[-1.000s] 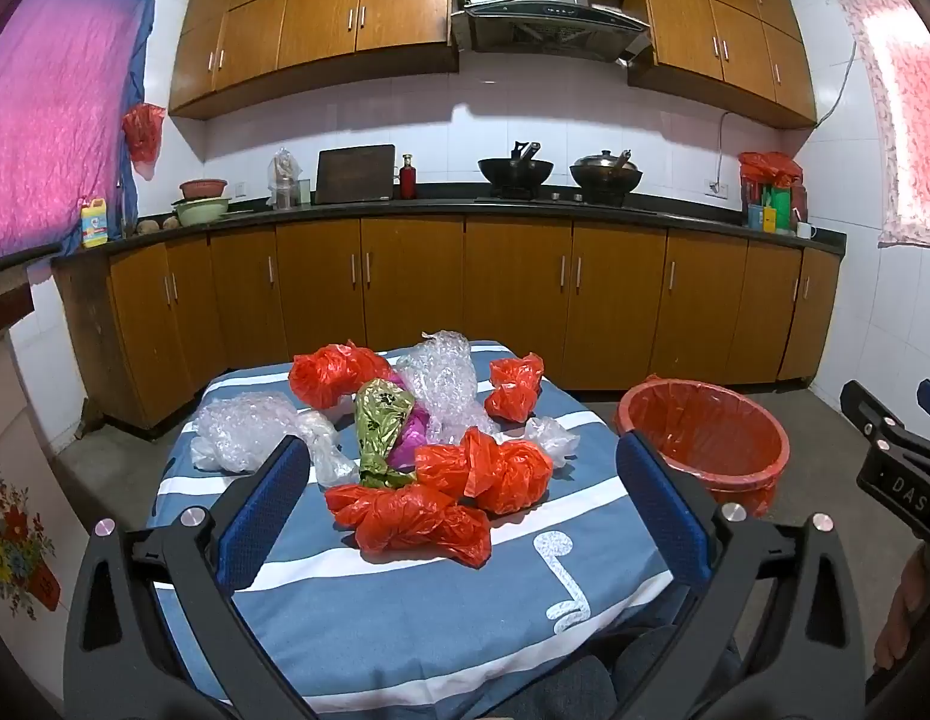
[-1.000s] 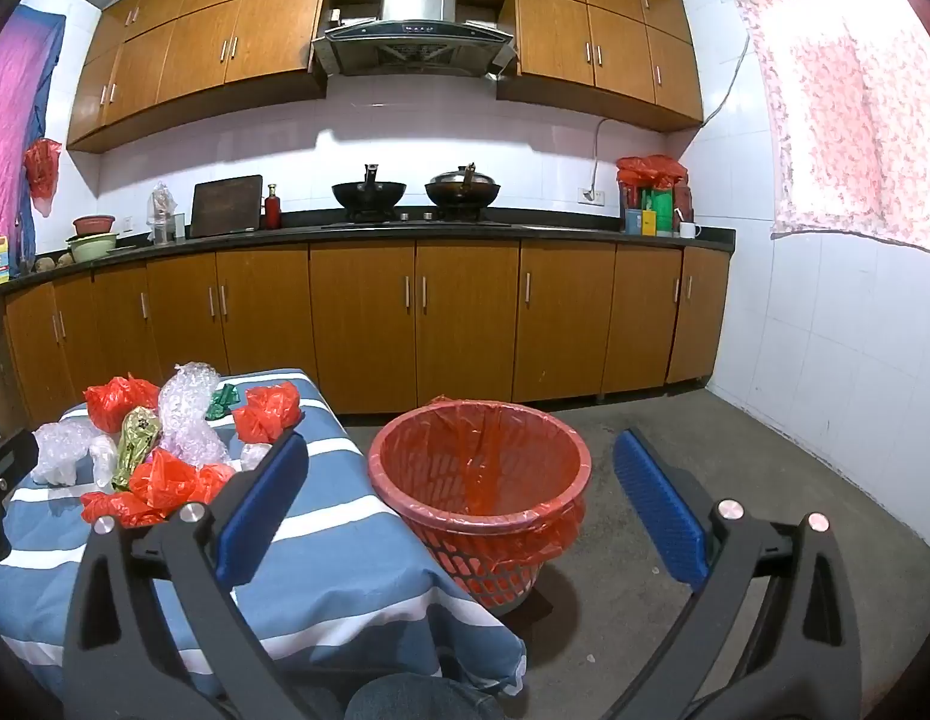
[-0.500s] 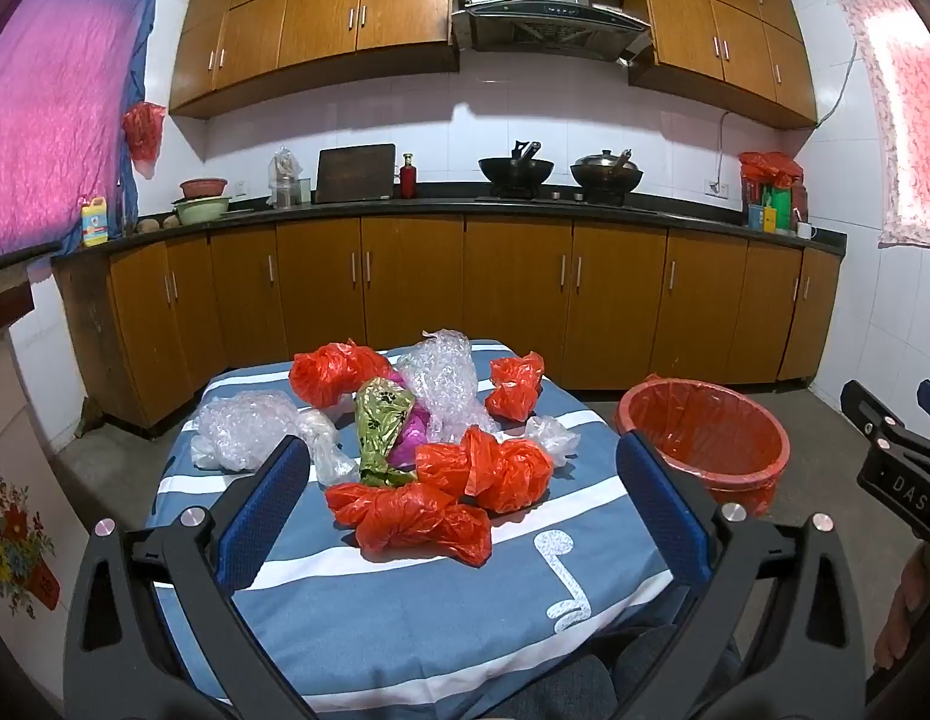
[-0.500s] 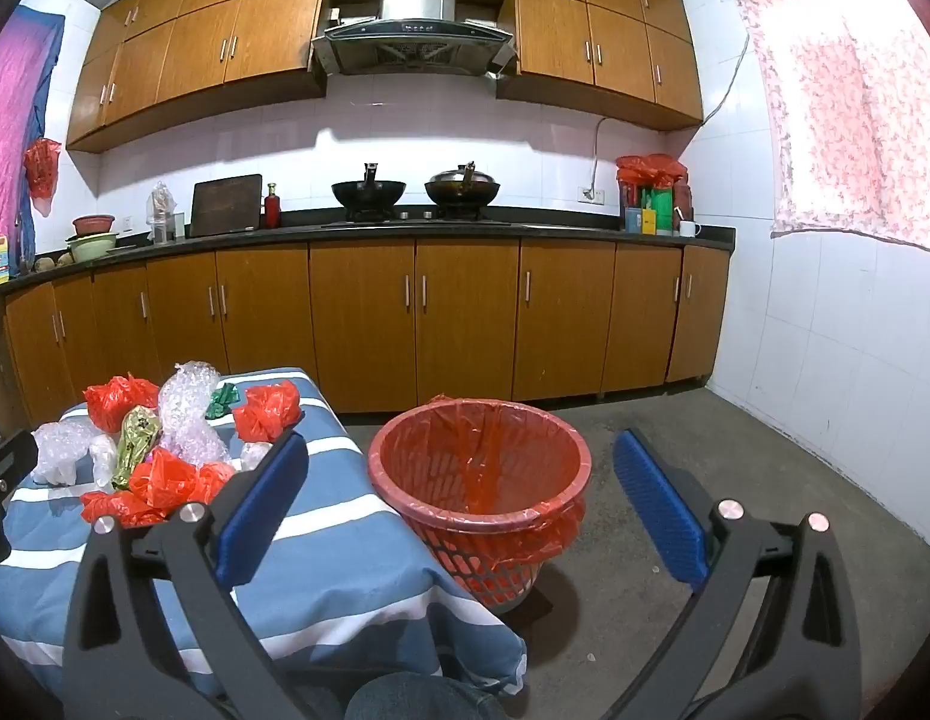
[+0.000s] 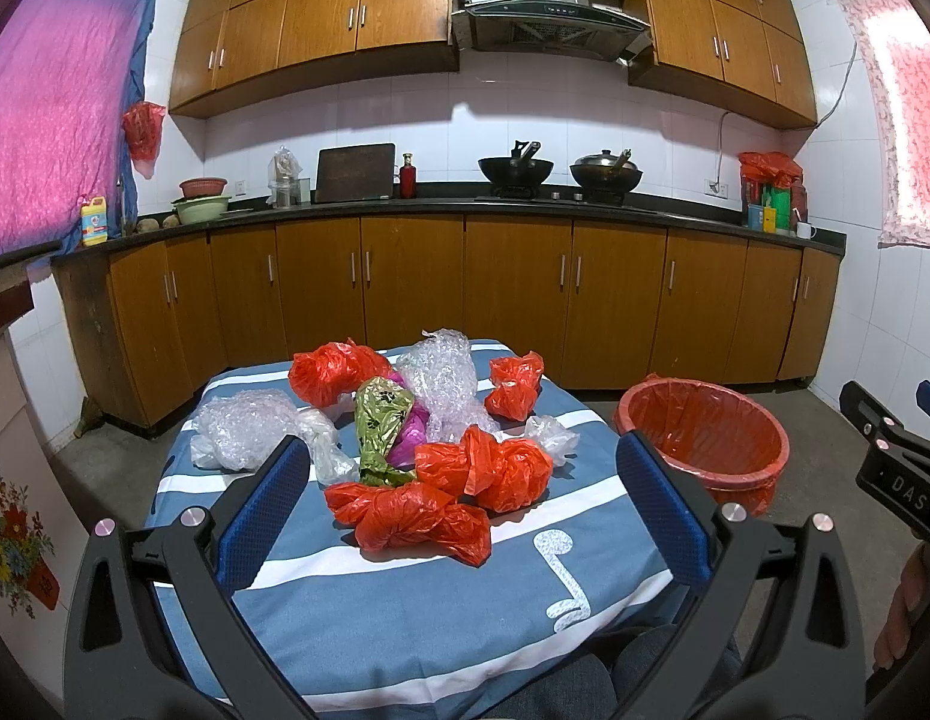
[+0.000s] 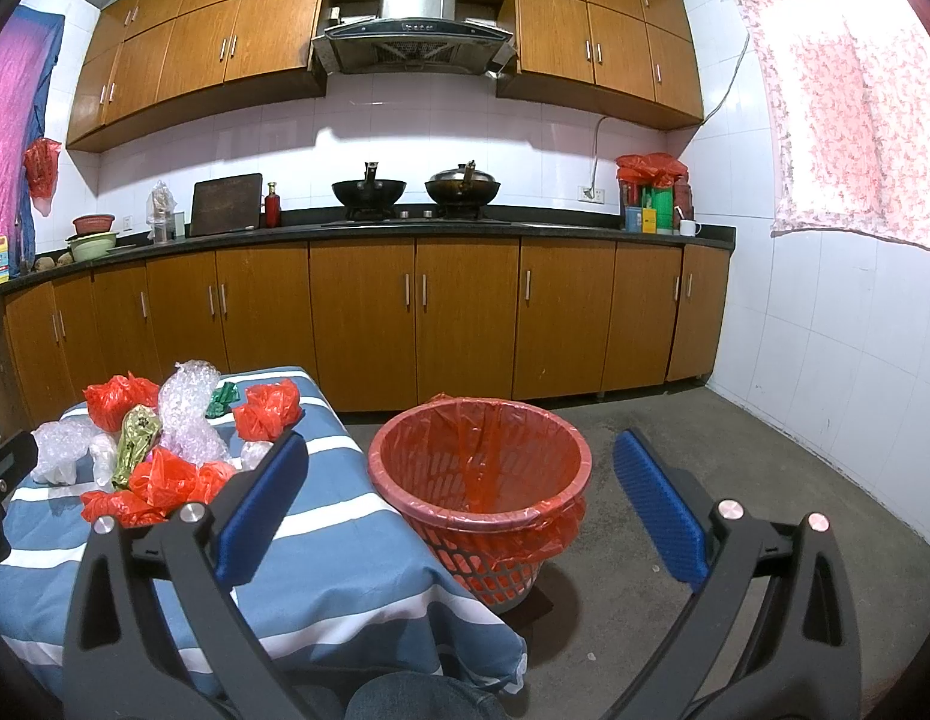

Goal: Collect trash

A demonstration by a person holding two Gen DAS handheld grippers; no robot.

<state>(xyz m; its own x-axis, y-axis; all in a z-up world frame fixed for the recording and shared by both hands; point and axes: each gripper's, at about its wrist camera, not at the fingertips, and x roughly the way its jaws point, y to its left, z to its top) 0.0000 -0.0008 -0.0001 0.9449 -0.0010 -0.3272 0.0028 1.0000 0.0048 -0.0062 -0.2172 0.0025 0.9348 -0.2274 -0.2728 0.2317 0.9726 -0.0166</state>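
A heap of crumpled trash lies on the blue striped table (image 5: pixel 405 612): red plastic bags (image 5: pixel 411 519), clear bubble wrap (image 5: pixel 243 432), a green-gold foil wrapper (image 5: pixel 378 423) and a magenta scrap (image 5: pixel 411 429). My left gripper (image 5: pixel 465 504) is open and empty, held above the table's near edge facing the heap. A red basket lined with a red bag (image 6: pixel 480 480) stands on the floor right of the table. My right gripper (image 6: pixel 459 498) is open and empty, facing the basket. The heap also shows in the right wrist view (image 6: pixel 159 450).
Brown kitchen cabinets (image 5: pixel 513 300) and a dark counter with woks (image 5: pixel 516 168) run along the far wall. Bare concrete floor (image 6: pixel 735 480) lies right of the basket. A tiled wall (image 6: pixel 837 348) closes the right side.
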